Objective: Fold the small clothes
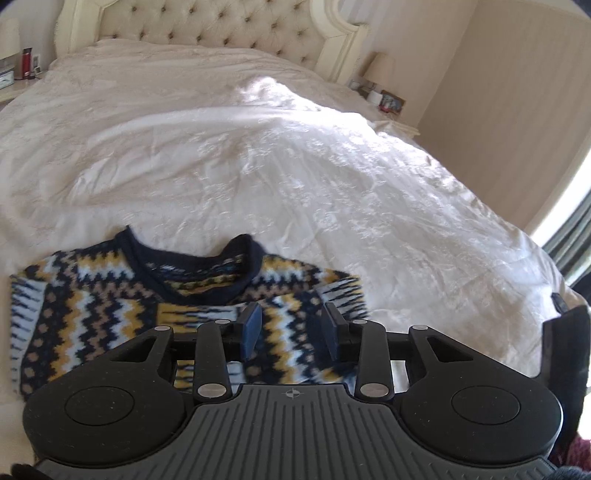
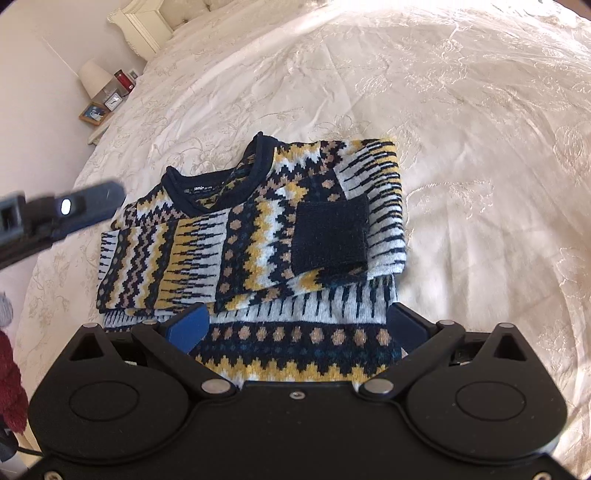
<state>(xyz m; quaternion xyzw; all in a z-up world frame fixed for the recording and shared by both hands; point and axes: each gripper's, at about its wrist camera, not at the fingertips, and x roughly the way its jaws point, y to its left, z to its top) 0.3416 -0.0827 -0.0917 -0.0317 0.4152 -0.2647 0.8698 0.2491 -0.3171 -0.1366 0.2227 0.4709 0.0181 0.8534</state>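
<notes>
A small knitted sweater point(image 2: 258, 229), patterned in navy, mustard, tan and pale blue zigzags, is lying face-up on a cream embroidered bedspread point(image 2: 461, 129) near the foot of a bed. Both sleeves are lying folded across the chest, one navy cuff point(image 2: 330, 230) resting on top, so the garment is already forming a narrow rectangle with its neckline point(image 2: 218, 184) pointing toward the tufted headboard point(image 1: 221, 26).

The right gripper point(image 2: 295, 325) is hovering over the sweater's lower hem, its blue fingers spread wide to either side and gripping nothing. I judge it is lining up to take the hem and bring it up toward the collar.

The left gripper point(image 1: 291, 332) is hanging over the chest area just below the neckline, its fingers moderately parted and also empty, probably poised to steady the cloth or share the fold. A bedside lamp point(image 2: 94, 79) is standing by the wall.
</notes>
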